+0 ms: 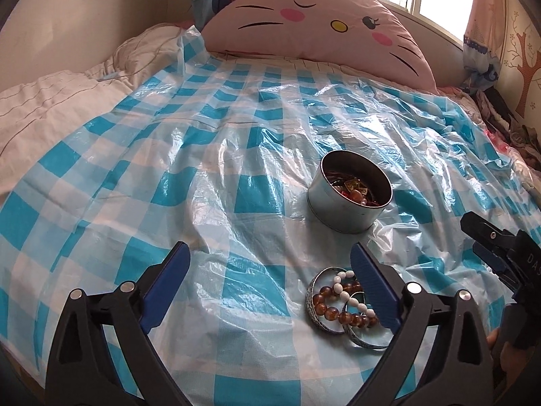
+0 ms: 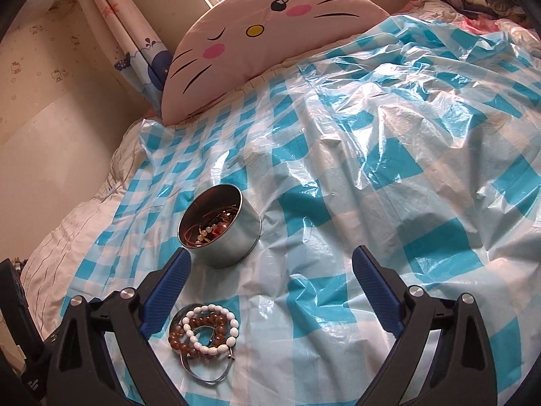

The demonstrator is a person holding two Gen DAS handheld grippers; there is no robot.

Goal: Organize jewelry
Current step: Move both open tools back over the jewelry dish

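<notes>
- Left wrist view: my left gripper (image 1: 267, 253) has its jaws spread wide with nothing between the pads; only the blue-and-white checked plastic sheet (image 1: 209, 169) shows in the gap.
- Just inside my left gripper's right-hand finger lies a small heap of bracelets (image 1: 341, 308): amber-brown beads, a string of white beads and metal bangles, lying on the sheet, untouched.
- Beyond the heap stands a round metal tin (image 1: 348, 199), upright and without a lid, with a tangle of beads and cords inside.
- At that view's right edge my right gripper (image 1: 487, 247) pokes in, off to the side of the tin and apart from it.
- Right wrist view: my right gripper (image 2: 270, 260) is also wide open and holds nothing.
- Here the bracelets (image 2: 203, 331) lie near my left-hand finger, and the tin (image 2: 219, 226) stands just beyond that finger's tip.
- A pink cat-face pillow (image 2: 270, 34) leans at the head of the bed, well away from the jewelry.
</notes>
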